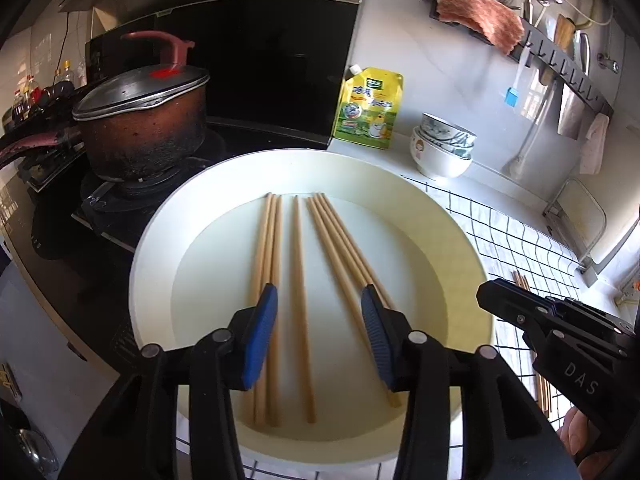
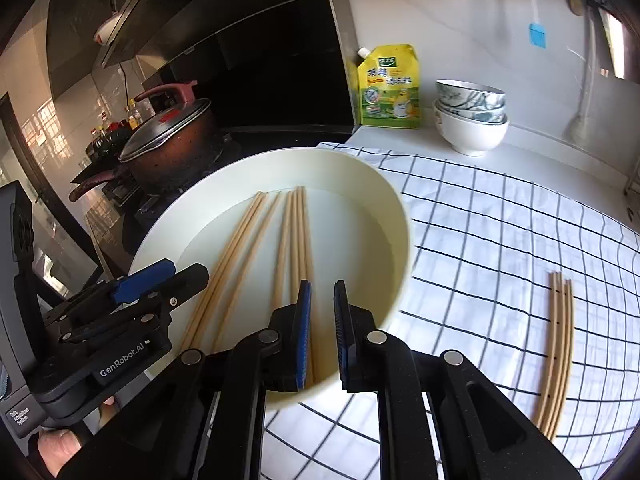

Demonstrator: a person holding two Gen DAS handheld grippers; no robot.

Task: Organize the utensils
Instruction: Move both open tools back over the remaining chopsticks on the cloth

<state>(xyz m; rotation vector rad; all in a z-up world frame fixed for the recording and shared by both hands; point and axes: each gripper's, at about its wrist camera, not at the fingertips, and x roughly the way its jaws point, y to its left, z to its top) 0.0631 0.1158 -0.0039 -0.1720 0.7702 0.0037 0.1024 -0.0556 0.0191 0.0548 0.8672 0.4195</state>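
A wide cream basin (image 1: 156,240) holds several wooden chopsticks (image 1: 298,280) lying lengthwise in loose groups. My left gripper (image 1: 319,300) is open and empty, hovering over the basin's near side with a single chopstick between its blue pads. The basin (image 2: 394,208) and chopsticks (image 2: 294,232) also show in the right wrist view. My right gripper (image 2: 322,292) hangs over the basin's near right rim, jaws narrowly apart with nothing between them. Several more chopsticks (image 2: 558,344) lie on the checked cloth (image 2: 480,240) to the right.
A scorched pot with a lid (image 1: 140,128) sits on the stove at the left. A yellow refill pouch (image 1: 370,108) and stacked bowls (image 1: 442,148) stand behind the basin. A wall rack with a pink cloth (image 1: 480,12) and a blue brush (image 1: 514,84) hangs at the back right.
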